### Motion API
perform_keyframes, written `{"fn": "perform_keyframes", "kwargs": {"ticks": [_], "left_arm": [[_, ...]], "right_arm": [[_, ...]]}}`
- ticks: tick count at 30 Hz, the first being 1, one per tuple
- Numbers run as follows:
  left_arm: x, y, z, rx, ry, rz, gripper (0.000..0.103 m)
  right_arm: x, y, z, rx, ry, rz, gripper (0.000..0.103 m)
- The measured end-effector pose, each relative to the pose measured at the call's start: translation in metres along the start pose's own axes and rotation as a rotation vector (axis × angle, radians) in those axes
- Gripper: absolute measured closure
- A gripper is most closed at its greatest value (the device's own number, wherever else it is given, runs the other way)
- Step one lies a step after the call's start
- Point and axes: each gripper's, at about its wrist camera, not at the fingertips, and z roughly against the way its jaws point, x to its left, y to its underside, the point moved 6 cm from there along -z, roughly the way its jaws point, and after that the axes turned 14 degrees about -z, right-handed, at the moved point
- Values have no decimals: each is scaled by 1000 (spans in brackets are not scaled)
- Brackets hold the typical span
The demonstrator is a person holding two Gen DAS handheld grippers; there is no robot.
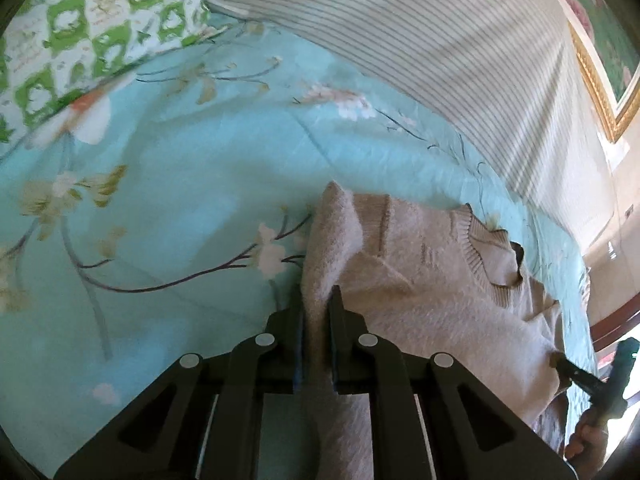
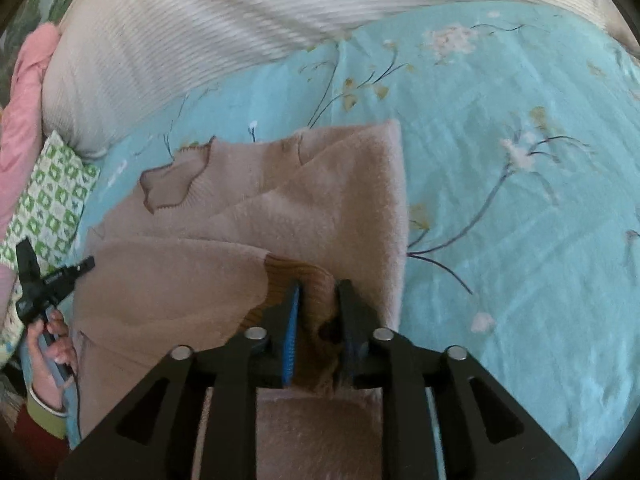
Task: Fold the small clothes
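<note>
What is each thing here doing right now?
Sweater: partly folded, lying on the bed, held at two spots.
Left gripper: shut on a thick fold of the sweater.
Right gripper: shut on the sweater's ribbed brown cuff.
Bedsheet: spread flat, lightly wrinkled.
Pillow: lying at the sheet's edge.

No text, brand, number or sign can be read in either view. The green-and-white patterned cloth carries small marks inside its white squares that look like lettering (too blurred to make out), and the left gripper, seen from the right wrist view, bears a pale strip on its side that may be a label, equally illegible.
</note>
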Motion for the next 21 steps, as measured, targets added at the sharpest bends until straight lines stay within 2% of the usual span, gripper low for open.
{"fn": "perform_keyframes", "kwargs": {"ticks": [1, 4, 7, 11, 16, 21], "left_arm": [[2, 2, 6, 2, -12, 3, 93], [3, 12, 31, 2, -21, -13, 93], [-5, 33, 62, 4, -27, -57, 92], [-23, 78, 99, 24, 20, -88, 86], [-37, 137, 134, 62, 41, -106, 65], [-36, 193, 170, 79, 61, -78, 59]], "right_arm": [[0, 0, 11, -23, 9, 3, 63], [3, 6, 39, -66, -15, 11, 52], [9, 22, 64, -71, -66, 10, 51], [13, 57, 82, -39, -96, 22, 49], [6, 100, 99, -2, -108, 22, 49], [-2, 137, 118, 6, -142, 7, 47]]}}
